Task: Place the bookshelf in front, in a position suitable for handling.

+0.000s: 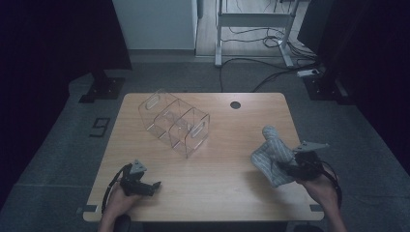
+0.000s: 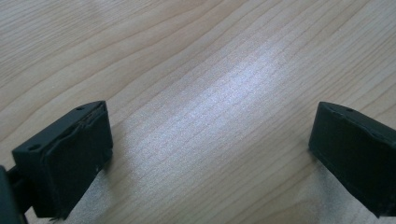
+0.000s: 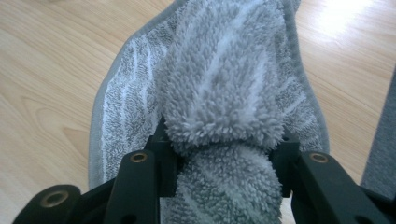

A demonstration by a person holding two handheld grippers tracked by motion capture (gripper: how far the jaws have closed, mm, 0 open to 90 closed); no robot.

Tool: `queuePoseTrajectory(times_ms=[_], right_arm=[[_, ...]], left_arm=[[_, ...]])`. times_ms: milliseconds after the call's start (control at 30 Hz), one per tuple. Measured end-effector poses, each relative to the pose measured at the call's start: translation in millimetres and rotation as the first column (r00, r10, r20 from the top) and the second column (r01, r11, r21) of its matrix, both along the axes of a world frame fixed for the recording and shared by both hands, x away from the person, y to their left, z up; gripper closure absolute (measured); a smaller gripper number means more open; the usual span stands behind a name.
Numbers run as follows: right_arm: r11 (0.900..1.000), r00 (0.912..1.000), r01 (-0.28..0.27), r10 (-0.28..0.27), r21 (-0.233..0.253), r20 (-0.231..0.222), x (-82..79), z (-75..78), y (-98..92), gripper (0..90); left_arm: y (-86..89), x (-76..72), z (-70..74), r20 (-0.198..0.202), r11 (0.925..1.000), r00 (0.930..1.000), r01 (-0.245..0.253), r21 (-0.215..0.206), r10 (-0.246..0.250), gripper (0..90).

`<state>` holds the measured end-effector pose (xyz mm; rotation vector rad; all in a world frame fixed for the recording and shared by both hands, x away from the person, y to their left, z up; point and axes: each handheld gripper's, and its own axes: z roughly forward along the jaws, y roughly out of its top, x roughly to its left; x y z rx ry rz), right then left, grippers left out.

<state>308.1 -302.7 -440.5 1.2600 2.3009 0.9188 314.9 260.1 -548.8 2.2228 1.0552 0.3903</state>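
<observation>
A grey striped towel (image 1: 271, 153) lies bunched on the right side of the wooden table (image 1: 227, 193). My right gripper (image 1: 286, 167) is shut on the towel (image 3: 219, 93), whose fluffy fold bulges out between the two jaws. My left gripper (image 1: 155, 186) rests near the table's front left, held by a hand. In the left gripper view its jaws stand wide apart over bare wood, so the left gripper (image 2: 210, 154) is open with nothing between them.
A clear acrylic organiser (image 1: 175, 122) with several compartments stands at the table's middle left. A round cable hole (image 1: 235, 104) sits near the far edge. Beyond the table are a stand's legs and cables on the floor (image 1: 270, 43).
</observation>
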Motion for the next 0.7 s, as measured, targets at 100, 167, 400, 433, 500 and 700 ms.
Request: queuePoseTrajectory(times_ms=[100, 167, 400, 433, 500, 700], right_arm=[[1.000, 0.9999, 0.006, -0.006, 0.002, -0.010, 0.3, -6.6, -1.2, 55.9], [1.000, 0.9998, 0.010, -0.010, -0.008, -0.018, 1.3, -13.3, 0.3, 55.8], [0.999, 0.9979, 0.016, -0.018, -0.038, -0.063, 6.1, -42.1, 4.9, 55.0], [0.999, 0.9979, 0.016, -0.018, -0.038, -0.063, 6.1, -42.1, 4.9, 55.0], [0.999, 0.9960, 0.016, -0.020, -0.046, -0.087, 7.7, -52.6, 5.2, 54.4], [0.998, 0.9926, 0.021, -0.028, -0.060, -0.118, 11.2, -68.6, 4.1, 52.1]], left_arm=[[0.0, 0.0, 0.0, 0.000, 1.0000, 1.0000, 0.000, 0.000, 0.000, 0.0], [0.0, 0.0, 0.0, 0.000, 1.0000, 1.0000, 0.000, 0.000, 0.000, 0.0], [0.0, 0.0, 0.0, 0.000, 1.0000, 1.0000, 0.000, 0.000, 0.000, 0.0], [0.0, 0.0, 0.0, 0.000, 1.0000, 1.0000, 0.000, 0.000, 0.000, 0.0], [0.0, 0.0, 0.0, 0.000, 1.0000, 1.0000, 0.000, 0.000, 0.000, 0.0], [0.0, 0.0, 0.1, 0.000, 1.0000, 1.0000, 0.000, 0.000, 0.000, 0.0]])
